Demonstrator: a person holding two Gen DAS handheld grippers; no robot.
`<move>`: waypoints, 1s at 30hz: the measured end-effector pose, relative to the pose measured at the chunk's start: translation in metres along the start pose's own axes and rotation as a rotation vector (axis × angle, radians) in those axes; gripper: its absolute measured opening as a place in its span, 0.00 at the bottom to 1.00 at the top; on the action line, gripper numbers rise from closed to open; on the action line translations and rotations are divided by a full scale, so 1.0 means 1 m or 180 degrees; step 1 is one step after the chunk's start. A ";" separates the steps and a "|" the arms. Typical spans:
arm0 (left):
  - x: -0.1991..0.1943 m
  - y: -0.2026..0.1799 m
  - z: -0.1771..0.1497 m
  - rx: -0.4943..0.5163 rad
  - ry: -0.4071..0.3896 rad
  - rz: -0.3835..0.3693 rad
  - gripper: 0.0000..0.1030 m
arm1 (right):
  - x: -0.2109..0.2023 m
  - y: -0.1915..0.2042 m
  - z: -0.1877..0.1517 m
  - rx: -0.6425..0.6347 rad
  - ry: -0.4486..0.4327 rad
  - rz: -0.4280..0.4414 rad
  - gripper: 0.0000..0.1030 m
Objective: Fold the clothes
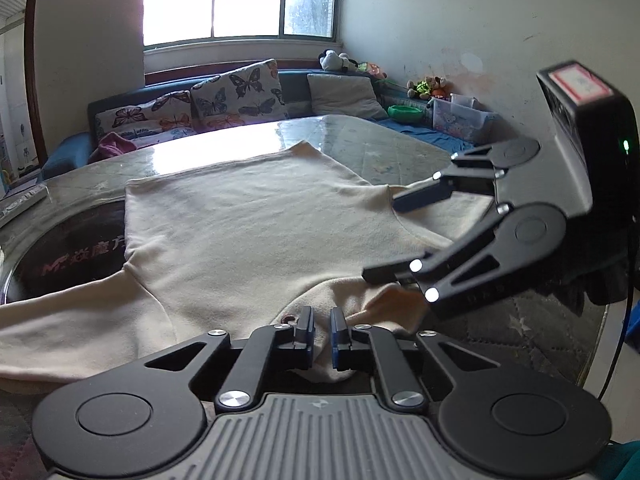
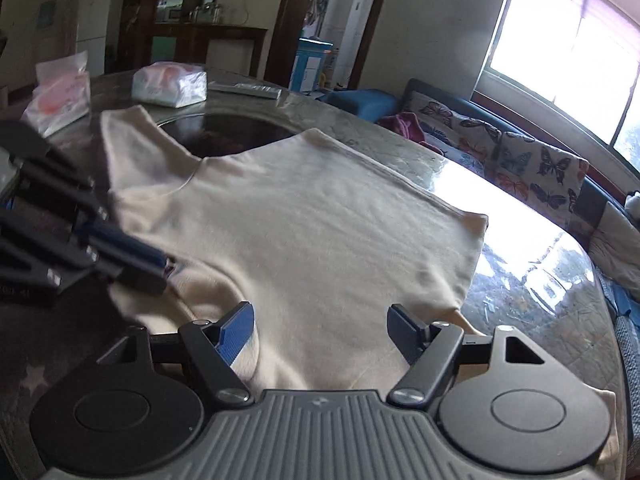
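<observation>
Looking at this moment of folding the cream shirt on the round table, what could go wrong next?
1. The left gripper is nearly shut at the collar edge of the cream shirt; a thin pinch might slip when lifted.
2. The right gripper is open above the cloth, holding nothing, so a one-sided lift could skew the fold.
3. One sleeve lies over the dark glass turntable; dragging might bunch it there.
</observation>
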State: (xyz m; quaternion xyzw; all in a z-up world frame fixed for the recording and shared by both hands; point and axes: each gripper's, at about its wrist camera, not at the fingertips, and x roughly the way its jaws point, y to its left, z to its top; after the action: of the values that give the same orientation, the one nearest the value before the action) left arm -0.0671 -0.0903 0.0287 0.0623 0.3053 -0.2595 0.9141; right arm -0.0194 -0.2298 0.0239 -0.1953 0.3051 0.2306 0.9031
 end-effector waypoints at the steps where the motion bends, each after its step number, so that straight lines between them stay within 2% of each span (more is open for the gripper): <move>1: 0.000 0.000 0.001 0.0007 -0.0005 -0.0003 0.11 | 0.000 0.002 -0.001 -0.0020 0.0016 0.0005 0.73; 2: 0.000 -0.001 0.001 0.0045 -0.0005 -0.0018 0.11 | 0.000 0.003 -0.003 -0.0040 0.0033 0.0010 0.73; 4: 0.002 -0.004 0.001 0.0138 0.0013 -0.0036 0.28 | -0.001 0.006 -0.005 -0.0080 0.0065 0.0020 0.73; 8: 0.008 -0.009 0.000 0.0254 0.0017 0.0001 0.31 | -0.007 0.006 -0.005 -0.0022 0.0025 0.0054 0.73; 11: 0.011 -0.008 -0.001 0.0267 0.0009 0.0006 0.29 | -0.014 0.004 -0.002 0.0109 -0.0018 0.0213 0.62; 14: 0.013 -0.006 -0.001 0.0268 -0.0013 0.0013 0.14 | -0.018 0.007 -0.001 0.0130 -0.0011 0.0380 0.50; 15: 0.013 -0.005 -0.001 0.0259 -0.0015 0.0017 0.07 | -0.017 0.011 -0.002 0.0089 -0.0003 0.0415 0.48; 16: 0.013 -0.004 0.000 0.0242 -0.0022 0.0020 0.05 | -0.016 0.015 -0.002 0.0048 0.0003 0.0446 0.48; 18: 0.011 -0.001 0.002 0.0176 -0.0056 0.0023 0.04 | -0.015 0.021 -0.004 -0.0022 0.0036 0.0502 0.33; 21: 0.006 0.003 0.006 0.0083 -0.0125 0.0000 0.04 | -0.016 0.026 -0.005 -0.0071 0.0015 0.0517 0.29; 25: 0.004 0.005 0.009 0.0006 -0.0152 -0.0051 0.04 | -0.018 0.030 -0.006 -0.0070 -0.0007 0.0595 0.31; 28: 0.003 0.006 0.010 -0.0006 -0.0135 -0.0089 0.04 | -0.018 0.033 -0.006 -0.0107 0.0025 0.0555 0.30; 29: 0.003 0.007 0.010 -0.0009 -0.0116 -0.0115 0.04 | -0.018 0.034 -0.007 -0.0120 0.0037 0.0541 0.27; 30: 0.003 0.007 0.009 0.0003 -0.0087 -0.0147 0.04 | -0.018 0.034 -0.008 -0.0110 0.0065 0.0555 0.20</move>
State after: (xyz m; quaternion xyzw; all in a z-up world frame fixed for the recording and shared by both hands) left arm -0.0567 -0.0877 0.0343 0.0521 0.2939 -0.2815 0.9120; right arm -0.0535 -0.2114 0.0227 -0.1859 0.3261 0.3115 0.8730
